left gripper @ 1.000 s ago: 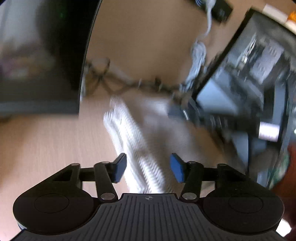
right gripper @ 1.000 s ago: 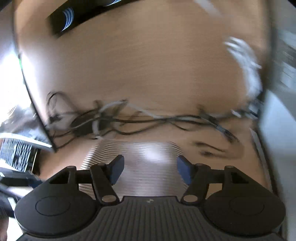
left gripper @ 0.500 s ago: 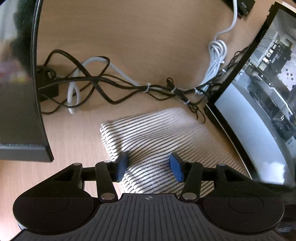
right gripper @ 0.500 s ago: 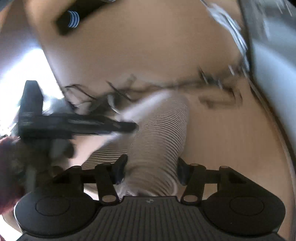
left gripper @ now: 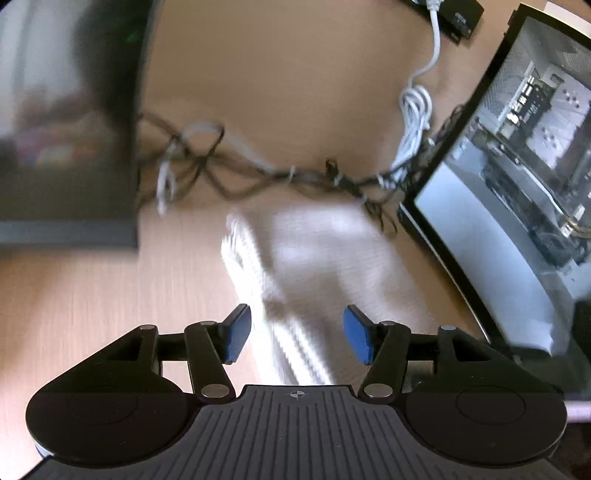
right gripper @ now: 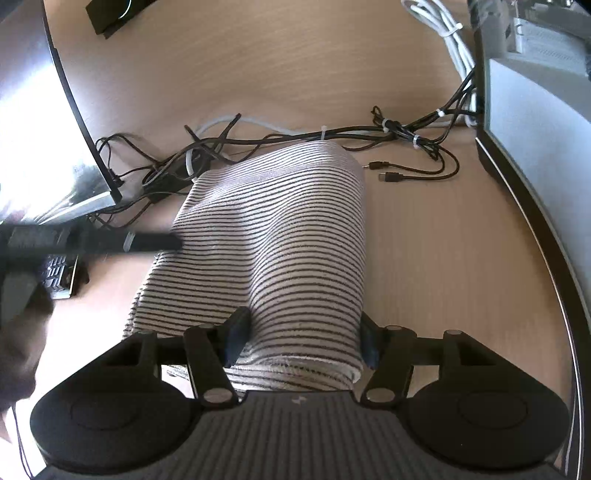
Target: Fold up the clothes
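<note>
Striped cloth, white with thin dark lines, lies folded into a thick bundle on the wooden desk. Its near end sits between the spread fingers of the right gripper; whether the pads press on the fabric I cannot tell, since the bundle fills the gap and hides the right pad. From the left, a dark arm of the left gripper reaches across in the right wrist view, its tip touching the bundle's left side.

Seen from the left wrist, the left gripper stands with its blue pads apart, and the cloth, blurred by motion, runs up between them without either pad visibly gripping it.

Just past the far end of the cloth a tangle of black and grey cables trails across the desk, with two loose plugs lying to the right of the bundle. A coiled white cable lies farther back. A curved monitor stands on the left, another screen on the right, and a black box rests at the far edge of the desk.
</note>
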Motion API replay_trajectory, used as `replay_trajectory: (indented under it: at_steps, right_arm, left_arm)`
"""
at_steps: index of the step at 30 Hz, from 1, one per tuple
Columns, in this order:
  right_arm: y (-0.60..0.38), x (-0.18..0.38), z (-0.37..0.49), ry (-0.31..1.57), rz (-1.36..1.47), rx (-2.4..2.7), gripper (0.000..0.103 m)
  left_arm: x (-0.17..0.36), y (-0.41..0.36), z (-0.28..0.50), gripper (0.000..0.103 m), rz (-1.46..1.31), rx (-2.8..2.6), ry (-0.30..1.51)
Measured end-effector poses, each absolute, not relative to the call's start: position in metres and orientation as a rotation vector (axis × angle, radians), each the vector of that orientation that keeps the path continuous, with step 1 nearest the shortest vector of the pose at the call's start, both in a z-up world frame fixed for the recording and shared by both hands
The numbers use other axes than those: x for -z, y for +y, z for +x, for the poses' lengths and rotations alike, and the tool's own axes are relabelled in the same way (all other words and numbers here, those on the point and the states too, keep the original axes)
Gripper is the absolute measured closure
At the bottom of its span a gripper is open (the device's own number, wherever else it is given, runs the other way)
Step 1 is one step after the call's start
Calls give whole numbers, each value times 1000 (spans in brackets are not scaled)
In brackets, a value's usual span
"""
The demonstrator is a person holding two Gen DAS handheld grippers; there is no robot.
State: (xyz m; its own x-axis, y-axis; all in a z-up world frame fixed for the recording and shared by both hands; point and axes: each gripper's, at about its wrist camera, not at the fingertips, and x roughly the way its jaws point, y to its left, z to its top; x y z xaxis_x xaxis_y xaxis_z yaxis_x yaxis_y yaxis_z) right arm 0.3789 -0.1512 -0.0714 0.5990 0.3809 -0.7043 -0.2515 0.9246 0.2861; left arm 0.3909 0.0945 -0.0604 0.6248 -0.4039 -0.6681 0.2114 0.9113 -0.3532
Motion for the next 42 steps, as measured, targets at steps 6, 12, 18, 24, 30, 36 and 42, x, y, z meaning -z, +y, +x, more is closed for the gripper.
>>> replay_trajectory:
  at_steps: [6,12,18,24,30,36,42]
  right_arm:
    - [-145,65,366,800,222,-329,43]
    - [-161,30,378,695,299,-230,16]
    - [-165,58,442,829,376,-209,15]
    - [-132,55,430,804,301,-241,51]
    - [-127,58,420,773,149,-190,55]
    - [-143,66,404,736,240,-156,53]
    - [-124,61,341,659,16,-161,47]
  left_arm:
    - [87,103,365,53,-255,410,885]
    - [88,114,367,53,-202,477,847]
    - [100,128,377,52,-238,567,844]
    - [104,137,384,52,-271,608,862]
    - [105,134,387,50,-271,597,855]
    - [100,124,378,50,-232,547,827]
    - [95,114,370,50,-192,497,800]
